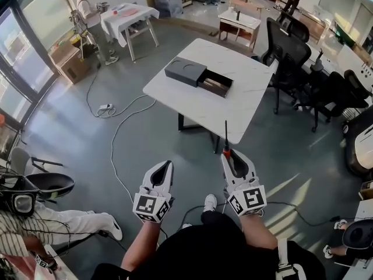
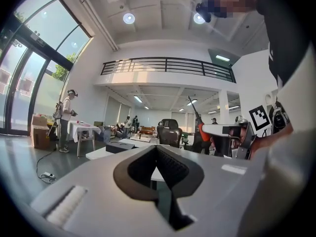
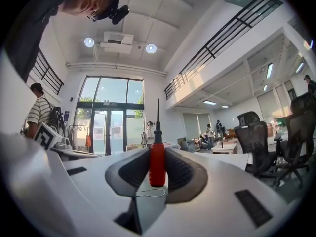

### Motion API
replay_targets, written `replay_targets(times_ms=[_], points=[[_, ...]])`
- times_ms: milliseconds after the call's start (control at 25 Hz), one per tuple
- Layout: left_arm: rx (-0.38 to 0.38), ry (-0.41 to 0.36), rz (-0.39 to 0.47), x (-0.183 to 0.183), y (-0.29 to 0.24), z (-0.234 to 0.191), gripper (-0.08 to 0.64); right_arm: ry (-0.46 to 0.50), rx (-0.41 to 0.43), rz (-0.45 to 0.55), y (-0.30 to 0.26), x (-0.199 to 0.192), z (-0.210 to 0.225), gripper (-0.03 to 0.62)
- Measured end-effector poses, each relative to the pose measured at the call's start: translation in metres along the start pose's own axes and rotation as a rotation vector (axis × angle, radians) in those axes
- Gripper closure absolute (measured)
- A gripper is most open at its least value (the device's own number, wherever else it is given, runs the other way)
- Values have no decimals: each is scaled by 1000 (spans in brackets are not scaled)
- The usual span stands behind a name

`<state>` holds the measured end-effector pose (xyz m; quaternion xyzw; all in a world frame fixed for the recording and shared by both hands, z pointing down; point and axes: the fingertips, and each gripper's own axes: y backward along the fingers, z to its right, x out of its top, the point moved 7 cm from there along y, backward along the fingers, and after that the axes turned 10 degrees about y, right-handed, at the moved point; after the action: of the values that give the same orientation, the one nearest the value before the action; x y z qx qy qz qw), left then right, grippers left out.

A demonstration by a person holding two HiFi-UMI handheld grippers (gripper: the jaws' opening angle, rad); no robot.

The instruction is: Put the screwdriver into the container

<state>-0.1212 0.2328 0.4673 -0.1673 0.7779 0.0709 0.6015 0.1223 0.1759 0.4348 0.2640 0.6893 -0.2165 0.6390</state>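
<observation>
A screwdriver with a red handle and a thin black shaft sticks forward out of my right gripper, which is shut on the handle. In the right gripper view the red handle stands upright between the dark pads. The container is a dark flat box on the white table, with its drawer pulled out toward the right. Both grippers are held over the floor, short of the table's near edge. My left gripper is shut with nothing in it. The left gripper view shows the box far ahead.
Black office chairs crowd the table's right side. A white cable and power strip lie on the floor to the left. A cloth-covered table stands at the back left, with a person beside it. Another person sits at the lower left.
</observation>
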Motion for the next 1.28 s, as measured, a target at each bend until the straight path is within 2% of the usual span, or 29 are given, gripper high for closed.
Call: replay_targets(times_ms=[280, 520, 880, 1280], points=[[-6, -8, -35, 3, -63, 9, 551, -26, -10, -19, -20, -16, 60, 495], [-14, -15, -45, 4, -100, 18, 551, -39, -1, -38, -33, -26, 93, 495], [-7, -9, -44, 12, -122, -1, 551, -23, 7, -56, -67, -32, 102, 495], [-74, -17, -50, 24, -163, -53, 551, 12, -54, -80, -122, -42, 102, 495]])
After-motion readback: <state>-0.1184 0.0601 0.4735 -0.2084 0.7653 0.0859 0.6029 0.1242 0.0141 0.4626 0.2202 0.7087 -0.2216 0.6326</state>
